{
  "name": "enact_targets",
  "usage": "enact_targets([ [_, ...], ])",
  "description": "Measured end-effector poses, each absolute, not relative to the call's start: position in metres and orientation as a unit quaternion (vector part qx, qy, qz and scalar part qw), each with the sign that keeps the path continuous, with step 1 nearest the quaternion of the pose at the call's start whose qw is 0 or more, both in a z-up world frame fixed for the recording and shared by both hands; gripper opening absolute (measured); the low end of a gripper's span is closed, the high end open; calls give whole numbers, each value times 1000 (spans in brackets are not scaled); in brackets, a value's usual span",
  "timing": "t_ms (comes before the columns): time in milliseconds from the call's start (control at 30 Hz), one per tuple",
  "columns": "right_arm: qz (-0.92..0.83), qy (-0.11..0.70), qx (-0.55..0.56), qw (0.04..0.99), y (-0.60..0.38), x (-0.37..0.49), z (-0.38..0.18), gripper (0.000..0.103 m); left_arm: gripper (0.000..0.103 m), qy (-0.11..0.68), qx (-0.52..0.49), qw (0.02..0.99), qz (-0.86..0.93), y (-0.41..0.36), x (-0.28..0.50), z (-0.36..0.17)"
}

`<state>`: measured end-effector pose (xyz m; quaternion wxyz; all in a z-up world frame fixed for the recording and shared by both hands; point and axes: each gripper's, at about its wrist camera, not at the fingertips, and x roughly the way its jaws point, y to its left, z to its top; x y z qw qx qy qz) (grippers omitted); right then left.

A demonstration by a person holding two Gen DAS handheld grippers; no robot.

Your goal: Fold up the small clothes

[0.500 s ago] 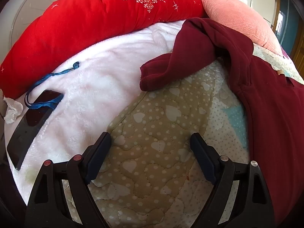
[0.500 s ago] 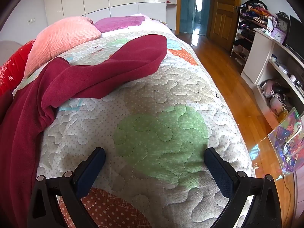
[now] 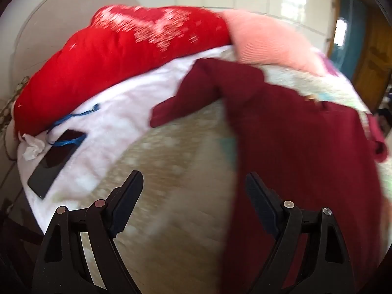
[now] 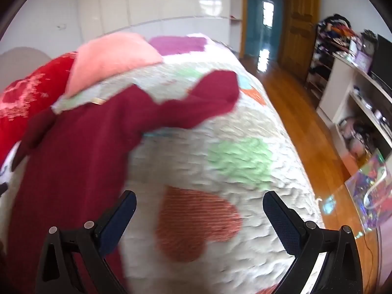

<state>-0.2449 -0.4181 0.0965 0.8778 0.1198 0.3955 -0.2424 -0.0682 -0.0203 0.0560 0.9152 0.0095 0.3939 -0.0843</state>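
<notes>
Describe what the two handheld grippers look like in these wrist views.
Both match. The left gripper has black plastic triangular arms with cut-out openings, round metal pivot pins and dark navy ribbed fingers. The right gripper has the same black frame and silver pins, with blue textured fingers. No cables, markings, hands or sleeves show.

Maroon garment (image 3: 306, 152) on a heart-patterned pastel quilt (image 4: 220, 132).
</notes>
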Motion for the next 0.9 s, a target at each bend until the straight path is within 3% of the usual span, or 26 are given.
enact_targets([
  [300, -190, 373, 87, 904, -351, -223, 116, 103, 86, 382, 28, 910, -161, -58, -112, 77],
  [900, -177, 370, 99, 907, -329, -216, 117, 103, 86, 374, 61, 912, -156, -108, -143, 81],
])
